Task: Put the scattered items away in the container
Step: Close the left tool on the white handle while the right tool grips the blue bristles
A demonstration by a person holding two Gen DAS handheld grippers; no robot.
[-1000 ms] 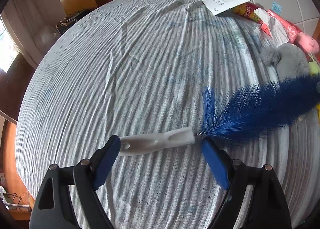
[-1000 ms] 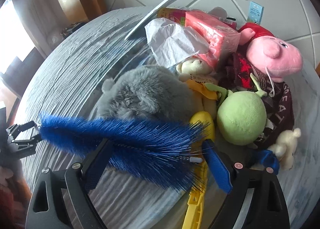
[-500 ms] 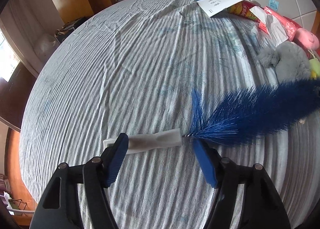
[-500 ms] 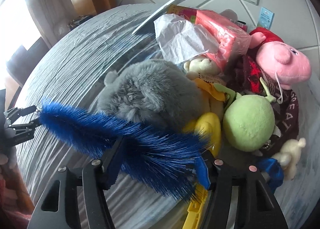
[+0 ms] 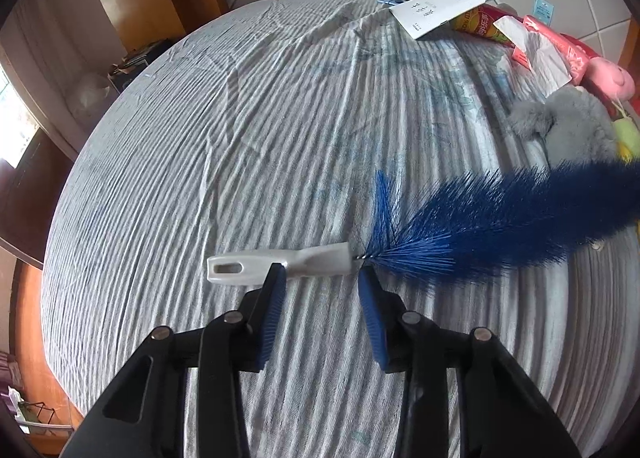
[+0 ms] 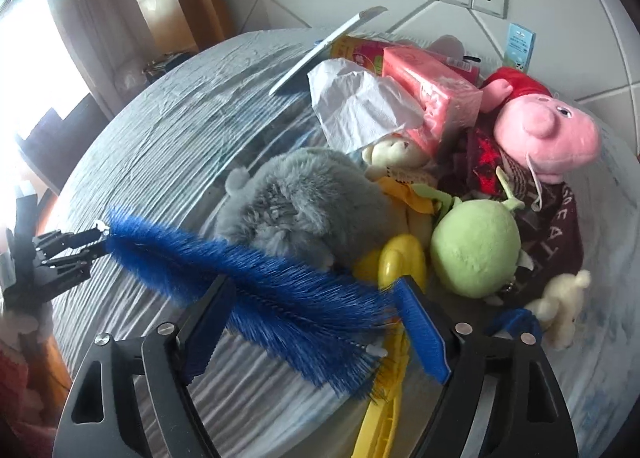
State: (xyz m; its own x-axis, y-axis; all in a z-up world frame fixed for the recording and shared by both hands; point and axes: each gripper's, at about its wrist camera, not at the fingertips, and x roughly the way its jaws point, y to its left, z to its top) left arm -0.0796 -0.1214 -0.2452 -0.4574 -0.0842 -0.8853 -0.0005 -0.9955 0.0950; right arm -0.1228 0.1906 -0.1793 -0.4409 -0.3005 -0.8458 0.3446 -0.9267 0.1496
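Note:
A brush with a white handle (image 5: 280,260) and long blue bristles (image 5: 500,218) lies across the striped bed sheet (image 5: 240,138). My left gripper (image 5: 320,282) hovers at the handle's neck and its jaws are closing. The left fingertip overlaps the handle and no pad clearly presses on it. In the right wrist view the bristle end (image 6: 260,282) runs between the fingers of my right gripper (image 6: 316,326), whose jaws are opening and not squeezing it. The left gripper (image 6: 76,248) shows there at the brush's far end. No container wall is clear.
A heap sits at the bristle end: a grey plush (image 6: 296,202), a green plush (image 6: 476,246), a pink pig toy (image 6: 544,134), a pink tissue pack (image 6: 432,82) and a yellow plastic item (image 6: 400,262). A white booklet (image 5: 448,6) leans at the bed's far edge.
The left jaws have narrowed steadily over the handle. The right jaws closed in on the bristles, then spread apart again. The brush stays lying on the bed.

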